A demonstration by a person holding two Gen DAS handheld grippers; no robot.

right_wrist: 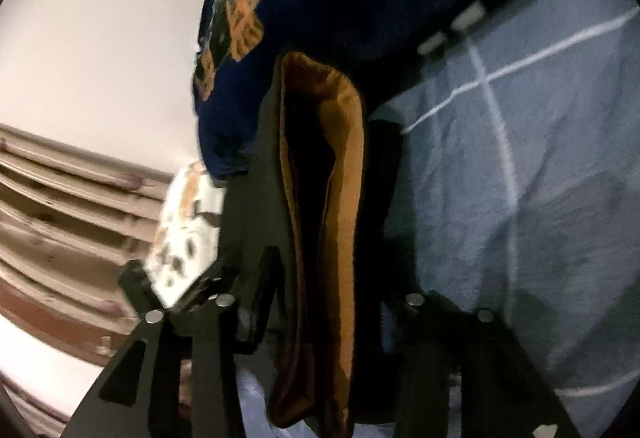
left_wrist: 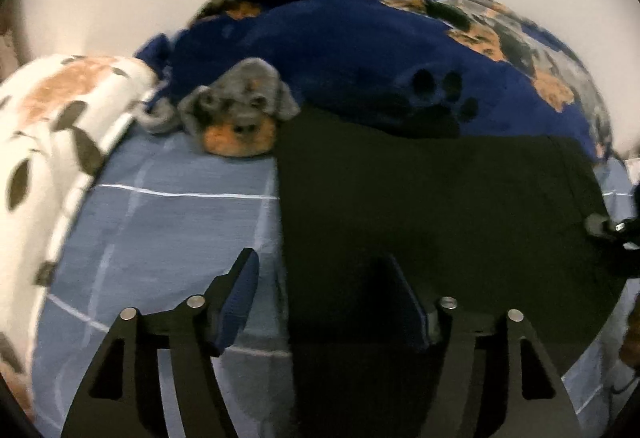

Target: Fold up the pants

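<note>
Left wrist view, left to right. At the left edge lies a white leaf-print quilt; below and beside it, the blue checked bedsheet. A plush dog toy rests at upper centre, touching the top left corner of the black pants, which lie flat across the centre and right of the frame with a navy paw-print blanket behind them. The left gripper, at lower centre, stands spread and empty over the pants' left edge, one finger above the sheet, the other above the cloth. At the far right edge the tip of the other tool meets the pants' right side.

Right wrist view, left to right. Wall and slatted furniture fill the left; at centre the right gripper is pinching a raised fold of the pants, whose tan lining gapes open. The grip is probably firm, though blur hides the pad contact. The sheet fills the right.

Technique: the step in hand appears to be carrying one edge over. It is best done by closing the left tool on the near edge, lifting both sides level, and laying edges flush, clear of the toy.

No brand, label or legible writing is visible.
</note>
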